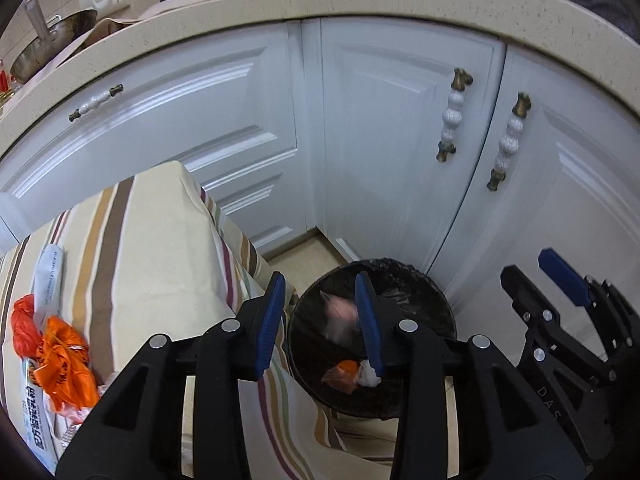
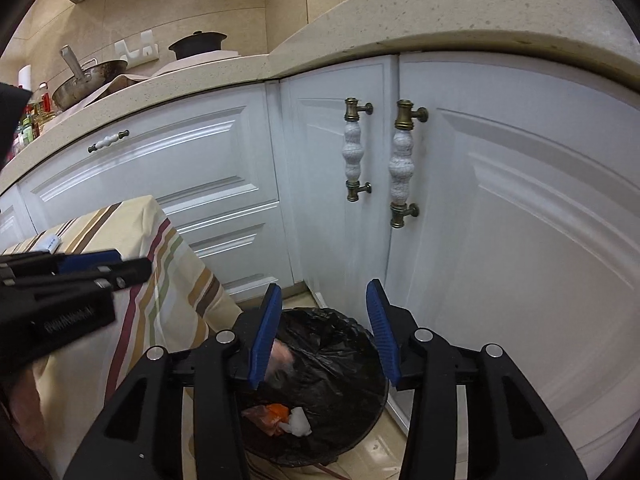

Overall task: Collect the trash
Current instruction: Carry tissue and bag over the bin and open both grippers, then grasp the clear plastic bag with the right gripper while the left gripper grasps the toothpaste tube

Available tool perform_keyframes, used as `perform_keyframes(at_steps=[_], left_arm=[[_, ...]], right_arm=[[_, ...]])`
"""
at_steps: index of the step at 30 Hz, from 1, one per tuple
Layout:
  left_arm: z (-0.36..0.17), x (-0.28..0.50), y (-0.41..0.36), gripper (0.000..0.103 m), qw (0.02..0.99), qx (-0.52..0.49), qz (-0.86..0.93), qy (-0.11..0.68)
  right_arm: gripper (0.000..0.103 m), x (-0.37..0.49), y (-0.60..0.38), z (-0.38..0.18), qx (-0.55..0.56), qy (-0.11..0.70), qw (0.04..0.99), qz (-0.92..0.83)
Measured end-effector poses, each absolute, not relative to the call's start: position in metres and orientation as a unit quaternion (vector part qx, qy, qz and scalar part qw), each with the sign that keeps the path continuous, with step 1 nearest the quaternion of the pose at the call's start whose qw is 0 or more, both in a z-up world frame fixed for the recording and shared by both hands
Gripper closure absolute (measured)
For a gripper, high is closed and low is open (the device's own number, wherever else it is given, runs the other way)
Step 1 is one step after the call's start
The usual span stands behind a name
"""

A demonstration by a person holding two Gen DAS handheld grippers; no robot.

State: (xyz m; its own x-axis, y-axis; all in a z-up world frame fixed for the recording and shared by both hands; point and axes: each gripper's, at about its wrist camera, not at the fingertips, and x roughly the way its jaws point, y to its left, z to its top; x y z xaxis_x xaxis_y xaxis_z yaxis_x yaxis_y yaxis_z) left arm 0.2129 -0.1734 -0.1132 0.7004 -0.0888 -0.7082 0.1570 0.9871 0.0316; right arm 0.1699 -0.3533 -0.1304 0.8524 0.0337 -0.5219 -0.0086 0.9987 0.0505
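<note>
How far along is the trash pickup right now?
Partly done. The bin holds an orange scrap, a white wad and a blurred pinkish piece. Left gripper and right gripper are open, empty. Orange bags and white wrappers remain on the table.

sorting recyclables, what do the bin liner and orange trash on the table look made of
Bin liner: thin black plastic film, likely; it looks glossy and wrinkled.
Orange trash: crumpled thin plastic bag or wrapper, apparently; it shows shiny creases and faint print.
</note>
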Motion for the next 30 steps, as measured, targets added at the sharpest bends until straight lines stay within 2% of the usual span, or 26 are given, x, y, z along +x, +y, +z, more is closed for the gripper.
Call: perform_keyframes(at_steps=[13, 28, 30], left_arm=[[-0.075, 0.174, -0.129, 0.067, 0.933, 0.016, -0.065, 0.353], [-0.061, 0.122, -0.007, 0.066, 0.939, -0.011, 0.03, 0.343], [-0.061, 0.115, 0.011, 0.062, 0.938, -0.018, 0.043, 0.345]], right_arm=[[0.056, 0.143, -0.341, -0.115, 0.042, 0.273, 0.961, 0.005], [0.054, 0.125, -0.245, -0.096, 0.026, 0.272, 0.959, 0.079], [0.053, 0.123, -0.231, -0.095, 0.021, 0.274, 0.957, 0.091]])
